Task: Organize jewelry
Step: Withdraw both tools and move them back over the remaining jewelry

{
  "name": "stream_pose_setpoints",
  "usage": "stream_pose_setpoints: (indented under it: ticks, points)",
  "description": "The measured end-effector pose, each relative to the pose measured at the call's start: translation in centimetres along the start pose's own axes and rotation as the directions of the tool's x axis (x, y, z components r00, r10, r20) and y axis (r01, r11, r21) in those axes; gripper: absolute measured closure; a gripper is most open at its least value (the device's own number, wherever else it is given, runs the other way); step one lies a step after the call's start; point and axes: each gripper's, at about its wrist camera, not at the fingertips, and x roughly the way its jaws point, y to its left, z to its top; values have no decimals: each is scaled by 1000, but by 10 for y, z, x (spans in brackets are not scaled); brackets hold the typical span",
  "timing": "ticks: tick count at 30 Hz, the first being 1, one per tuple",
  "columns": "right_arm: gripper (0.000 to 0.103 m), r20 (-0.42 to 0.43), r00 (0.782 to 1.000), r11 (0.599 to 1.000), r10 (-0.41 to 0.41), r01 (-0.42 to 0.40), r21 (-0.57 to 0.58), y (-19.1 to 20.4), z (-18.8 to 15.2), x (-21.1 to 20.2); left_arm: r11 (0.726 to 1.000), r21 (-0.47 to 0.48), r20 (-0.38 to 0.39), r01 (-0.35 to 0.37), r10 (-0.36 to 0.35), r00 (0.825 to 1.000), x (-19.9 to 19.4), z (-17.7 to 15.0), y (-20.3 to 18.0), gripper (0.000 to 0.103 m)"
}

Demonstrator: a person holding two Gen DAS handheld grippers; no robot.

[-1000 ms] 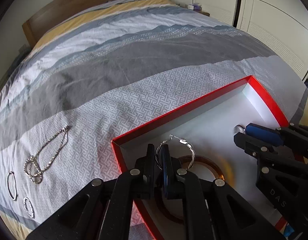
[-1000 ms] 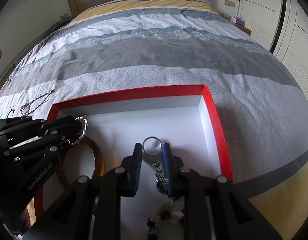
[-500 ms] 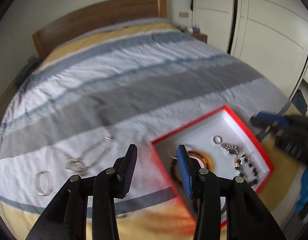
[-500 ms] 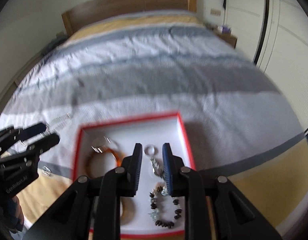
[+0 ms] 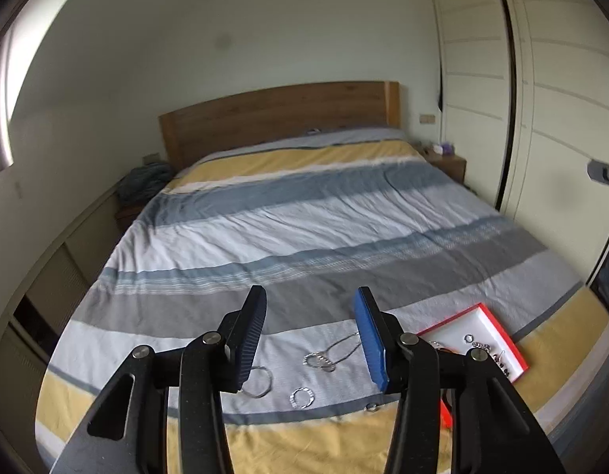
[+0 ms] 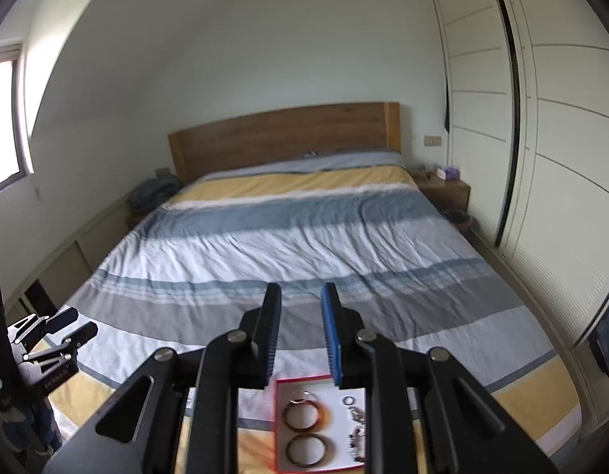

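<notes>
1. Red-rimmed white cardboard box (image 5: pixel 498 326) lies on the striped bed (image 5: pixel 312 221) near its foot edge, toward the right corner; in the right wrist view it (image 6: pixel 281 426) sits right below my tongs.
2. Inside it, two brown bangles (image 6: pixel 303 414) lie one behind the other on the left, with a small silver ring (image 6: pixel 348 400) and other small pieces on the right.
3. A thin silver chain necklace (image 5: pixel 328 355) lies loose on the bed, left of the box.
4. Two silver hoops (image 5: pixel 261 382) and (image 5: pixel 302 399) lie near the foot edge, left of the chain.
5. My left tongs (image 5: pixel 309 333) are spread wide and carry nothing.
6. My right tongs (image 6: pixel 301 328) are parted more narrowly, nothing between them.
</notes>
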Motion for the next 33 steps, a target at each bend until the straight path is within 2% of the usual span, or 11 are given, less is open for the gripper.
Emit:
stream_pose_setpoints:
  ticks: [5,8,9,16,22,27,33]
  points:
    - [83,5,999,999,39,-39,-6,26,-5,-16,999,-11,12,-31,31,999,-32,-9,27,55]
    - [83,-4,998,998,59,-59,-11,38,-13,-15,999,-16,5,-47,47,999,-35,-16,35,41]
    - [83,-11,998,998,64,-64,-14,41,-16,-11,999,-20,0,-49,49,999,-34,-20,38,39]
    - [83,-103,991,995,88,-91,-28,64,-57,46,997,-56,-89,-54,49,995,20,-54,55,38]
    - [83,-202,973,991,109,-122,-50,77,-108,106,995,-80,-190,-64,47,981,82,-100,64,38]
    - [83,-291,947,985,138,-162,-61,90,-154,150,994,-97,-275,-45,17,961,130,-139,63,38]
    - [83,-434,884,973,177,-222,-55,109,-219,204,992,-128,-371,-9,-40,928,186,-183,56,39]
